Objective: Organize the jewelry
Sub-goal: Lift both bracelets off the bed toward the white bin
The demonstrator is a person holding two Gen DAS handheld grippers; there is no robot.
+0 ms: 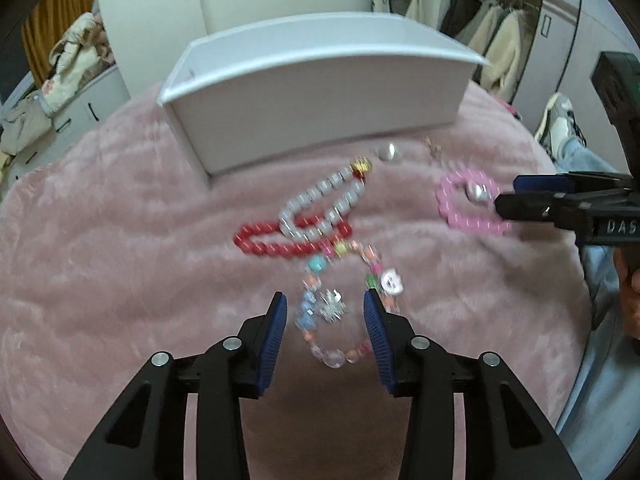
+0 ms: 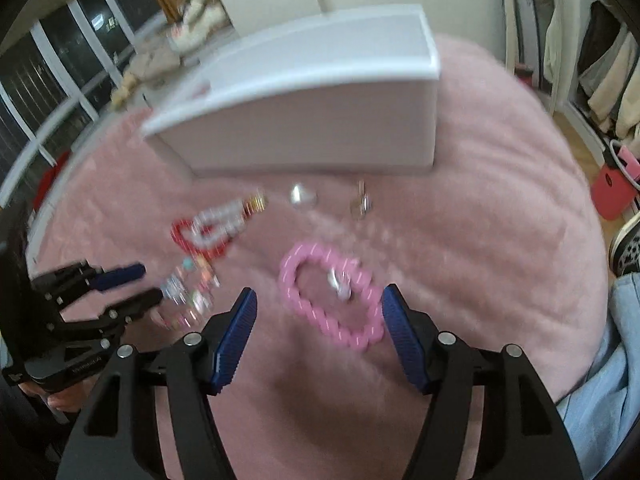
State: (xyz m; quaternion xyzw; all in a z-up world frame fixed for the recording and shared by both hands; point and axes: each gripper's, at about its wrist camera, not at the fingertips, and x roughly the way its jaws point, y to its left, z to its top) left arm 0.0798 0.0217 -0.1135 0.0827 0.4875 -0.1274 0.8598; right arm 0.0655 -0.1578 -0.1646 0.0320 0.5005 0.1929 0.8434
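Several bead bracelets lie on a pink fluffy cover (image 1: 120, 260) in front of a white open box (image 1: 316, 108). My left gripper (image 1: 325, 310) is open, its fingers on either side of a multicoloured charm bracelet (image 1: 340, 304). A red bracelet (image 1: 288, 240) and a grey-white bracelet (image 1: 320, 204) lie overlapped behind it. My right gripper (image 2: 318, 304) is open around a pink bracelet (image 2: 332, 300) with a small silver ring (image 2: 340, 282) inside its loop. The right gripper shows in the left wrist view (image 1: 508, 196) next to the pink bracelet (image 1: 468, 204).
A clear stone piece (image 1: 388, 153) and a small earring (image 2: 362, 200) lie near the box's front wall. The box shows in the right wrist view (image 2: 312, 128). My left gripper also shows there (image 2: 150, 284). Clothes hang at the right.
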